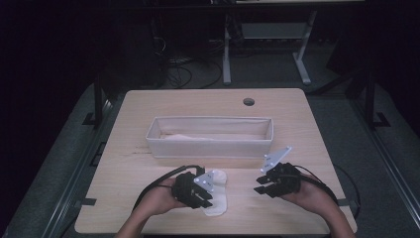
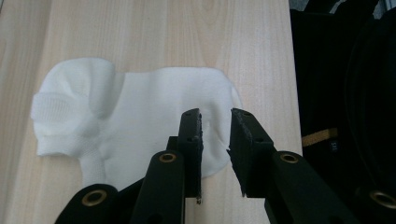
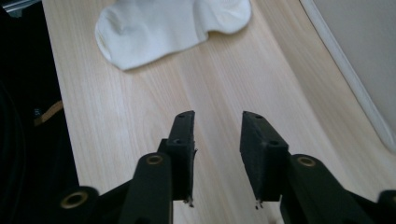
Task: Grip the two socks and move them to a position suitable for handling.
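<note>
A white sock (image 2: pixel 135 116) lies flat on the wooden table (image 1: pixel 148 109), just in front of the long fabric box (image 1: pixel 210 146) and toward the table's near edge. In the left gripper view its cuff end is folded and bunched, while the foot part spreads smooth toward the table edge.

The left gripper (image 2: pixel 215 122) hangs right over the sock, on the side away from the box. Its two black jaws stand a narrow gap apart, and through that gap the sock and a strip of bare wood show. Nothing is clamped between them; the pads press on no cloth, and whether the tips brush the sock cannot be told. In the high view this gripper (image 1: pixel 205 196) covers the middle of the sock, with the person's left hand (image 1: pixel 158 198) wrapped around its body.

The right gripper (image 3: pixel 217 120) is well apart from the sock, farther along the front of the box toward the box's right end. Its jaws are parted by a moderate gap over bare wood and hold nothing. From its own camera, the sock (image 3: pixel 170 25) lies farther off beyond the tips. In the high view the right gripper (image 1: pixel 261 184) points toward the sock, held by the person's right hand (image 1: pixel 309 196).
</note>
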